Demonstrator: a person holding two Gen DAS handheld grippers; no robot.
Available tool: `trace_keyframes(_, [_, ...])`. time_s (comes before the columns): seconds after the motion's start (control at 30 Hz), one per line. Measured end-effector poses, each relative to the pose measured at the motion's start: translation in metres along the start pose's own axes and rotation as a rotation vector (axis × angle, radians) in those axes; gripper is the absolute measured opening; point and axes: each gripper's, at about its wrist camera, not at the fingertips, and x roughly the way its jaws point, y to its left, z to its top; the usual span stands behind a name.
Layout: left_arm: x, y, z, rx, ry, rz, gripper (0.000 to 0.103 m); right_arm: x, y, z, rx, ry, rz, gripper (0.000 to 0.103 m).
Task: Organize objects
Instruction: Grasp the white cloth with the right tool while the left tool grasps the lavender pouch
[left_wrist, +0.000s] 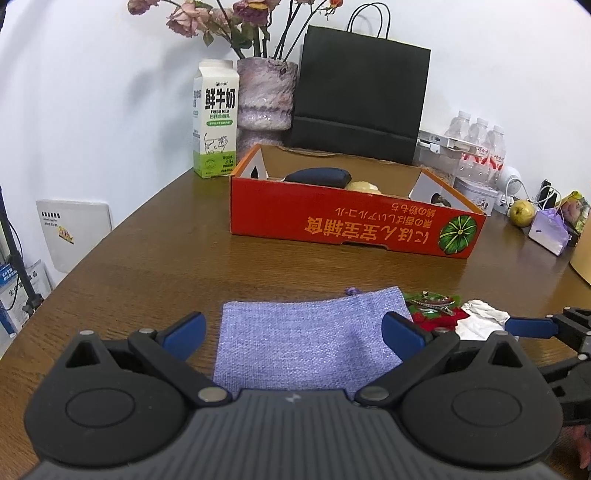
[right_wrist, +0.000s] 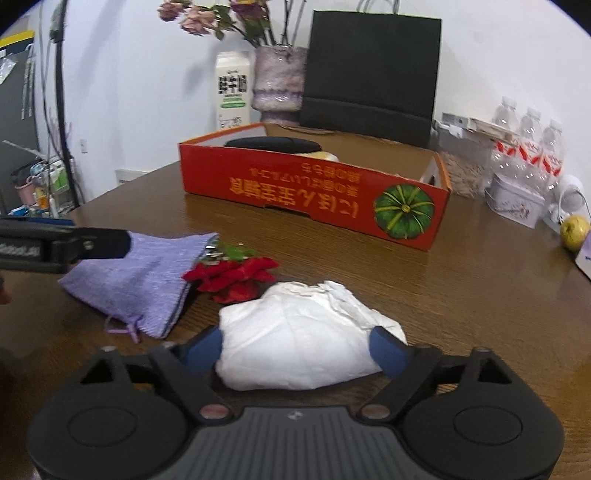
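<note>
A purple woven pouch (left_wrist: 306, 343) lies on the wooden table, between the open fingers of my left gripper (left_wrist: 293, 332). It also shows in the right wrist view (right_wrist: 144, 273). A red fabric flower with a metal clip (right_wrist: 232, 275) lies at its right edge. A crumpled white tissue (right_wrist: 299, 339) sits between the open fingers of my right gripper (right_wrist: 295, 347), touching both pads. The red cardboard box (left_wrist: 351, 221) stands farther back, with a dark case (left_wrist: 319, 177) and a pale object inside.
A milk carton (left_wrist: 216, 122), a vase of dried flowers (left_wrist: 266, 96) and a black paper bag (left_wrist: 358, 96) stand behind the box against the wall. Water bottles (left_wrist: 480, 147), a tin, a green fruit (left_wrist: 521, 213) and a small purple bag are at the right.
</note>
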Motion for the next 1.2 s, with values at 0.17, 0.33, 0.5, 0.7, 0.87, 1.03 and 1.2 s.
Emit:
trace_keyframes(0.17, [0.001,0.0,0.0,-0.003,0.005,-0.004,0.103,-0.01,0.004,-0.003,-0.006,-0.028,0.015,0.054])
trace_keyframes(0.33, [0.003,0.004,0.0,-0.015,0.012,-0.008,0.103,-0.023,-0.003,-0.01,0.035,-0.058,0.006,0.037])
trace_keyframes(0.5, [0.005,0.001,-0.001,-0.006,0.029,-0.027,0.103,-0.036,-0.015,-0.018,0.076,-0.078,-0.007,0.03])
trace_keyframes(0.7, [0.011,-0.004,-0.004,0.023,0.055,-0.025,0.103,-0.039,-0.025,-0.017,0.114,-0.111,-0.019,0.103])
trace_keyframes(0.87, [0.013,-0.003,-0.005,0.018,0.07,-0.023,0.103,-0.02,-0.025,0.008,0.027,-0.106,-0.063,0.103])
trace_keyframes(1.03, [0.012,-0.003,-0.005,0.021,0.072,-0.028,0.103,0.02,-0.029,0.012,0.054,0.04,-0.067,0.103])
trace_keyframes(1.2, [0.013,-0.005,-0.005,0.029,0.076,-0.03,0.103,0.02,-0.033,0.01,0.083,0.042,-0.049,0.103])
